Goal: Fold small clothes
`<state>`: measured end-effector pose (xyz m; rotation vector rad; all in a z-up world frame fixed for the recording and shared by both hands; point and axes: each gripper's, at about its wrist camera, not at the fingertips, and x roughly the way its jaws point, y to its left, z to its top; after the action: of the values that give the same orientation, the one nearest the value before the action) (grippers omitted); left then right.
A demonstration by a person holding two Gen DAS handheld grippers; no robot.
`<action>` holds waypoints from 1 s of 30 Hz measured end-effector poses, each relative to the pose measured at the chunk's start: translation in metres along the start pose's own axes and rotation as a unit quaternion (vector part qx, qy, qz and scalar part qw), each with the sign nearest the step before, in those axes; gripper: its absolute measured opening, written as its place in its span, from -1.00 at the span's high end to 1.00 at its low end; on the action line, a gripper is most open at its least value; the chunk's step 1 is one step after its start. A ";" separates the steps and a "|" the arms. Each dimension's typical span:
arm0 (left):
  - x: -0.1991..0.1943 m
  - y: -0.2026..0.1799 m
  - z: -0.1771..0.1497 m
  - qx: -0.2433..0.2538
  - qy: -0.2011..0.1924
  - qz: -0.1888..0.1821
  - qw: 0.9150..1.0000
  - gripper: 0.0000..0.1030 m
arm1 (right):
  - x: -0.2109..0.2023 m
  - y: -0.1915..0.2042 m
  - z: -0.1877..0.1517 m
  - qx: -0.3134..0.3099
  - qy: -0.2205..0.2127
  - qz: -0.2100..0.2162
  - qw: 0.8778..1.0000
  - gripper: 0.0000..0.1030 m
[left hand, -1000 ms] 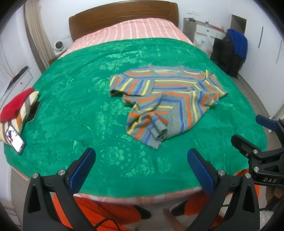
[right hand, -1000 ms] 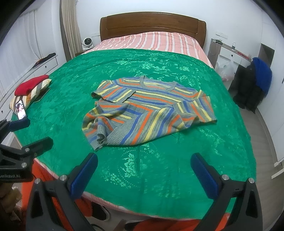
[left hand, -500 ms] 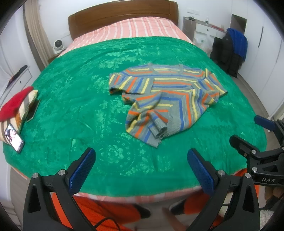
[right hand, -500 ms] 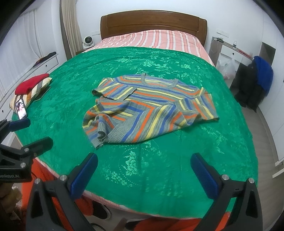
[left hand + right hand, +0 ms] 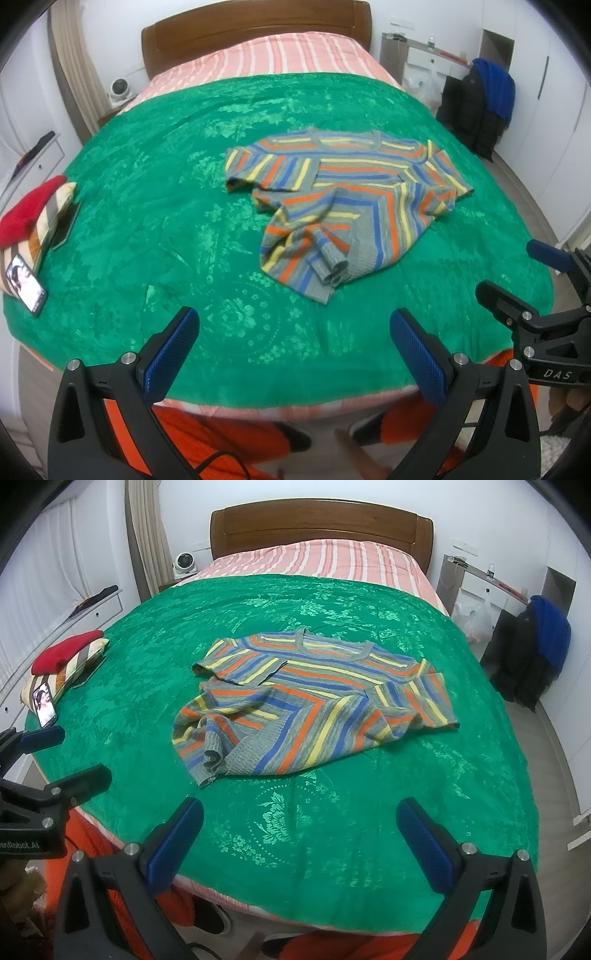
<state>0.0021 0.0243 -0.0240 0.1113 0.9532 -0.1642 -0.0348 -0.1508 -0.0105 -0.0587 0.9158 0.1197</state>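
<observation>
While we hold both tongs at the near edge of the bed, these are the bearings we read for the coming move.

Sweater place: the sweater (image 5: 314,701) lies mid-bed on the green cover (image 5: 332,830), neck toward the far headboard (image 5: 321,524), hem toward us.

Sweater shape: crumpled, not flat; the near left hem corner (image 5: 207,760) is bunched and rolled over, and the right sleeve (image 5: 424,701) is tucked over the body.

Long axis: we judge it to run roughly left to right across the bed, sleeve to sleeve, slightly skewed.

Direction from tongs: ahead and far of both; nothing touches it.

Left tongs (image 5: 293,345): spread wide, empty, over the near cover; in this view the sweater (image 5: 347,206) sits ahead and a little right.

Right tongs (image 5: 301,834): spread wide, empty; the sweater sits ahead, its bulk near the middle of this view.

Nearer hand: we think the bunched hem corner lies closest to the left tongs, the tucked sleeve to the right tongs.

Next move, as we judge: reach forward to the sweater and spread it flat before any fold.

Risk: the knit looks loose, so a pinch may pick up several layers at the rolled corner.

Other things: a folded pile (image 5: 70,657) and a phone (image 5: 44,703) at the left edge, well apart from the sweater.
</observation>
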 end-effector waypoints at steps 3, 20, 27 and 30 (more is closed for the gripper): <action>0.002 0.001 0.000 -0.001 0.001 -0.002 1.000 -0.99 | 0.002 0.000 0.000 0.001 0.003 0.001 1.000 -1.00; 0.007 0.006 -0.001 -0.005 0.011 -0.004 1.000 -1.00 | 0.009 0.002 0.001 0.002 0.015 0.006 1.000 -1.00; 0.008 0.005 0.000 -0.004 0.013 -0.004 1.000 -0.99 | 0.012 0.002 0.002 0.002 0.018 0.009 1.000 -1.00; 0.008 0.005 0.000 -0.003 0.013 -0.004 1.000 -0.99 | 0.012 0.002 0.002 0.002 0.018 0.008 1.000 -1.00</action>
<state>0.0075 0.0285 -0.0310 0.1035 0.9795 -0.1676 -0.0263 -0.1476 -0.0183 -0.0497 0.9527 0.1329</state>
